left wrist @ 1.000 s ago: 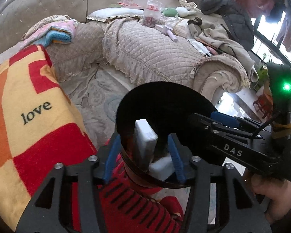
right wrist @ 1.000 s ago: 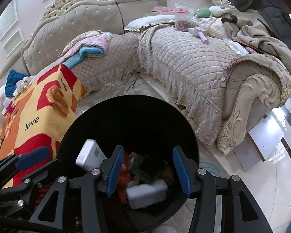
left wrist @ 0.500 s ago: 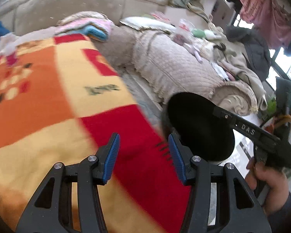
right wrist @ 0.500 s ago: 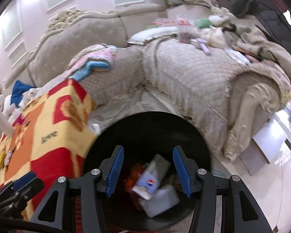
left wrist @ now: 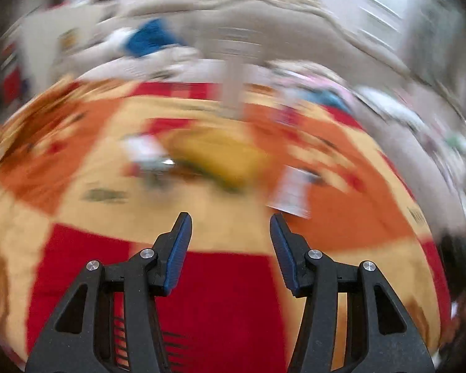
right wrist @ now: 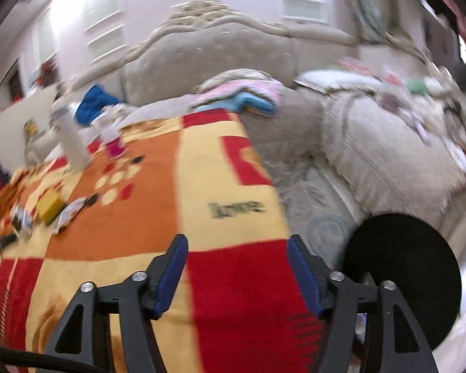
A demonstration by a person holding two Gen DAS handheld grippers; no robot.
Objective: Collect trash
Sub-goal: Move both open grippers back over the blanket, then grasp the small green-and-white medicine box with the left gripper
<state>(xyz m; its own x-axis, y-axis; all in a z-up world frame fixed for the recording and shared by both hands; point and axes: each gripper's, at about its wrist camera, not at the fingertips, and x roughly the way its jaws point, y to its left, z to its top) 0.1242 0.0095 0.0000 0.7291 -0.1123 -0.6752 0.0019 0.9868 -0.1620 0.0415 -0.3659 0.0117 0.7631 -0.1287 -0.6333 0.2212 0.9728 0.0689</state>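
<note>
My left gripper (left wrist: 230,220) hangs over the red, orange and yellow blanket (left wrist: 233,279). Its jaws are opening a little, with nothing between them. Ahead of it, much blurred, lie a yellow block (left wrist: 223,158), a white wrapper (left wrist: 290,192) and another pale wrapper (left wrist: 144,150). My right gripper (right wrist: 237,241) is over the same blanket (right wrist: 146,217), jaws opening and empty. The black trash bin (right wrist: 404,283) stands on the floor to its right. Far left in the right wrist view lie the yellow block (right wrist: 49,205) and two wrappers (right wrist: 70,213).
A tall white bottle (right wrist: 71,143) and a pink cup (right wrist: 113,146) stand at the blanket's far side. A beige quilted sofa (right wrist: 372,155) wraps around the back and right, with folded pink and blue cloths (right wrist: 242,96) and clutter on it.
Both grippers have swung left, away from the black bin and over the blanket. The right jaws have widened. The left view has gone blurred with motion.
</note>
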